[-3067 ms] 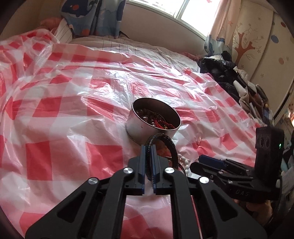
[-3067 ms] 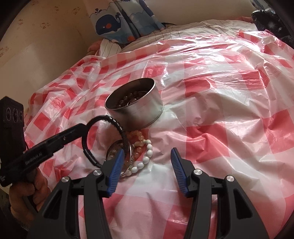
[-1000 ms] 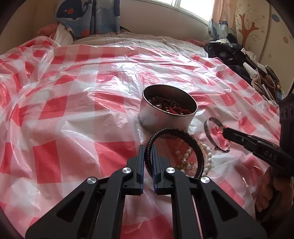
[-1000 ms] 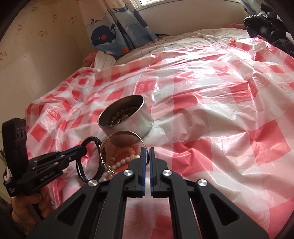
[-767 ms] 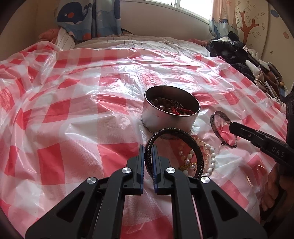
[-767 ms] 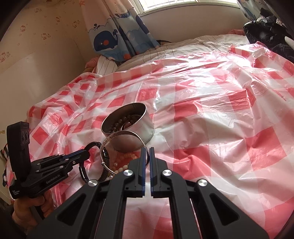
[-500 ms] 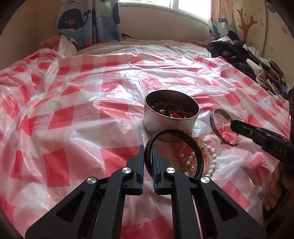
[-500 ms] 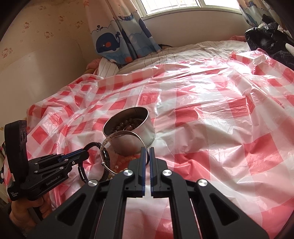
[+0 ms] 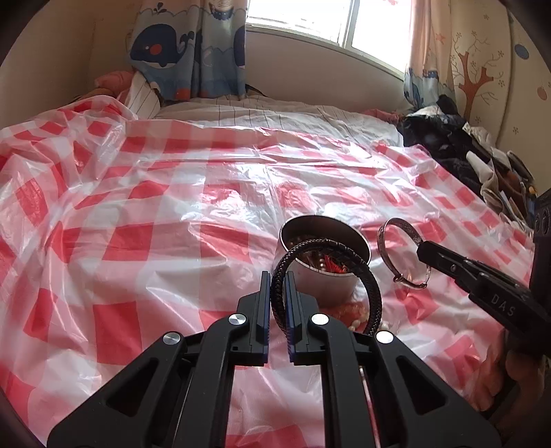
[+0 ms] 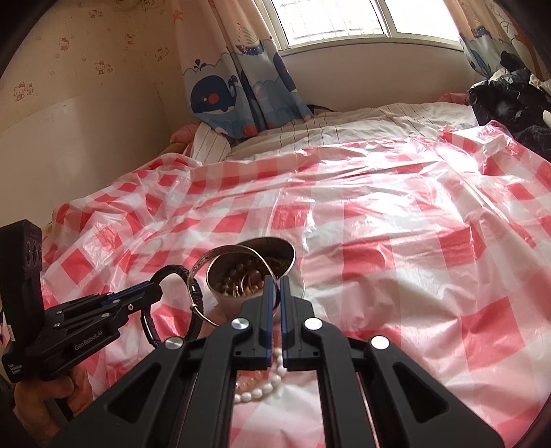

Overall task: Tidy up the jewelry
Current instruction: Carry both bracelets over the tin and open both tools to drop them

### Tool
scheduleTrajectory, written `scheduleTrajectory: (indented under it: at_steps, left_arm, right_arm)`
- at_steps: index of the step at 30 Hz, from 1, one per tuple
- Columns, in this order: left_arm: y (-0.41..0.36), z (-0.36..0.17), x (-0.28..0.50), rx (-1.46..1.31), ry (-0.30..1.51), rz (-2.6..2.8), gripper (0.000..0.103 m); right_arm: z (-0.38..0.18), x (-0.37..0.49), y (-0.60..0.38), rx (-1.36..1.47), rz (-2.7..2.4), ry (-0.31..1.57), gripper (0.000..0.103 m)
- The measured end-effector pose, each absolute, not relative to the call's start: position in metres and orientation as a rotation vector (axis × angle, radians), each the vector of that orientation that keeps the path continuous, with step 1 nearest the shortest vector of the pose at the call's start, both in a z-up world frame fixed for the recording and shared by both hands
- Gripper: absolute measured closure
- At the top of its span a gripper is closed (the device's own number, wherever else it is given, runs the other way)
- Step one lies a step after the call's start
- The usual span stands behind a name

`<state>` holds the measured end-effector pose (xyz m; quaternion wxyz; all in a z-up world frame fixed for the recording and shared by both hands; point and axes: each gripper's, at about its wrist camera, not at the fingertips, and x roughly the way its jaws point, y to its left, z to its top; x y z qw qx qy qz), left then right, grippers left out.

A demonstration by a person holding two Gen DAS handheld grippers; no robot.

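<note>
Bed w/ checked plastic sheet, whale curtains, bright window

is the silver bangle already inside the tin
No, the right gripper holds the silver bangle in the air beside the tin.

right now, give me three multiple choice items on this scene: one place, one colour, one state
1. Where is the pearl strand?
A. in the tin
B. on the sheet by the tin
C. in a gripper

2. What colour is the bracelet in the left gripper?
A. black
B. gold
C. white

3. How is the right gripper?
A. wide open
B. shut on the bangle
C. shut on nothing

Key: B, it lies on the checked sheet beside the tin; A, dark braided band; B, the silver bangle is pinched.
</note>
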<state>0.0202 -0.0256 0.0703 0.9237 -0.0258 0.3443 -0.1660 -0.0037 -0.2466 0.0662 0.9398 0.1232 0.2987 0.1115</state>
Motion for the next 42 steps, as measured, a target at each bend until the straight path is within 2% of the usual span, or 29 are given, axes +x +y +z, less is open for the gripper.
scheduleTrajectory:
  at_steps: [19,29,36,37,38,39,42]
  left_arm:
    - [-0.061,0.071,0.069,-0.079,0.726,-0.347,0.096]
    - [-0.065,0.057,0.086,-0.069,0.787,-0.324,0.095]
    - [-0.054,0.06,0.079,-0.054,0.783,-0.29,0.089]
    - [-0.053,0.06,0.076,-0.053,0.783,-0.29,0.087]
    - [-0.052,0.061,0.074,-0.052,0.783,-0.289,0.086]
    - [-0.051,0.061,0.072,-0.052,0.784,-0.29,0.085]
    - [-0.049,0.061,0.065,-0.048,0.787,-0.288,0.085]
  right_arm:
    - [0.072,0.037,-0.244,0.146,0.172,0.621,0.099]
    - [0.057,0.07,-0.216,0.071,0.207,0.68,0.099]
    - [0.045,0.082,-0.206,0.055,0.223,0.73,0.097]
    - [0.044,0.082,-0.206,0.058,0.219,0.733,0.087]
    - [0.044,0.081,-0.208,0.065,0.218,0.729,0.068]
    - [0.045,0.079,-0.209,0.071,0.216,0.717,0.064]
    - [0.051,0.072,-0.214,0.084,0.212,0.697,0.064]
